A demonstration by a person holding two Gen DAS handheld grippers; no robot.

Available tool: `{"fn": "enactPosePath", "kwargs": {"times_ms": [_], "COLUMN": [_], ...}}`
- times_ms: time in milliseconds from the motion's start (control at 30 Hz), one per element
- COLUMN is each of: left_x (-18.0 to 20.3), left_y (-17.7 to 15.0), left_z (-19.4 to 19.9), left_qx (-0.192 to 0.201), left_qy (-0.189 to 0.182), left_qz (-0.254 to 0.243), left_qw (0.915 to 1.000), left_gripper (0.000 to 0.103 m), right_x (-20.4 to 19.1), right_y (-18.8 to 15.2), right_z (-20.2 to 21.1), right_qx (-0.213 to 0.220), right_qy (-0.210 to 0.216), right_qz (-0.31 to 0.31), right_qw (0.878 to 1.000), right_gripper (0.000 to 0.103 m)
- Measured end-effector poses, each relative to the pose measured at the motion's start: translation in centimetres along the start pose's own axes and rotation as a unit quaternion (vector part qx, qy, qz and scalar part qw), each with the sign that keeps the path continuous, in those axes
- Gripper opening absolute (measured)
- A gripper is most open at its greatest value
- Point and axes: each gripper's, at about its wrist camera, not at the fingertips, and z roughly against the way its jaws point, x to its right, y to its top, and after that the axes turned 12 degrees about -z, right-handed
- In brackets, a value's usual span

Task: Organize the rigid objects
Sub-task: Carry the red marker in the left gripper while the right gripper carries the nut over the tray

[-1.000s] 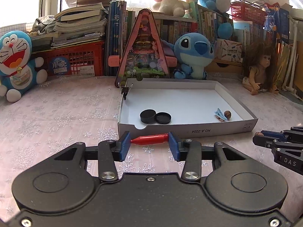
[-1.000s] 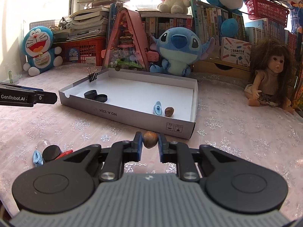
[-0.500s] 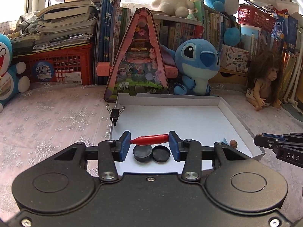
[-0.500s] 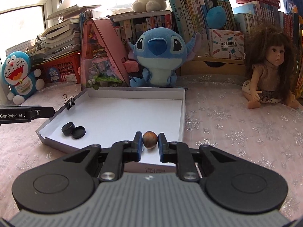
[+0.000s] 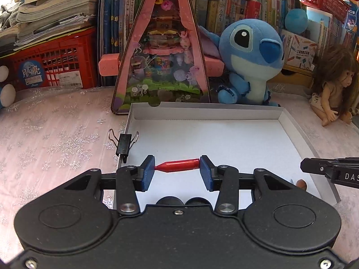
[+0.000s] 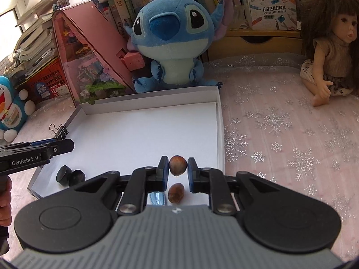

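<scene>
My left gripper (image 5: 177,169) is shut on a red bullet-shaped piece (image 5: 178,165), held crosswise over the near left part of the white cardboard tray (image 5: 202,112). A brown nut (image 6: 177,165) is clamped in my right gripper (image 6: 177,170), which hangs above the tray's (image 6: 145,99) near right corner. Below that nut a second brown nut (image 6: 176,192) and a blue clip (image 6: 157,198) lie on the tray floor. Two black round caps (image 6: 69,176) rest at the tray's near left. The left gripper (image 6: 52,148) reaches in from the left in the right wrist view.
A black binder clip (image 5: 123,142) grips the tray's left wall. Behind the tray stand a pink triangular toy house (image 5: 162,51), a blue plush (image 5: 249,60) and a doll (image 6: 329,44). Books and a red crate (image 5: 51,67) line the back. A snowflake cloth (image 6: 280,134) covers the table.
Both grippers have moved forward from in front of the tray to above its floor, each keeping its object. The black caps have slipped under the left gripper's body in its view.
</scene>
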Motion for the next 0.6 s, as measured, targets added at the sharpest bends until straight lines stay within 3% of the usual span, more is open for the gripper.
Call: {"fn": "enactPosePath", "kwargs": {"times_ms": [600], "left_x": [0.7], "left_y": [-0.4], "left_z": [-3.6], "left_qx": [-0.026], "left_qy": [0.003], "left_qz": [-0.012], "left_qw": [0.9996], "left_gripper": [0.041], "right_x": [-0.7], "right_y": [-0.1], "right_z": [-2.7], "right_qx": [-0.028], "right_qy": [-0.021], "right_qz": [0.009], "right_qw": [0.999], "right_gripper": [0.022]}}
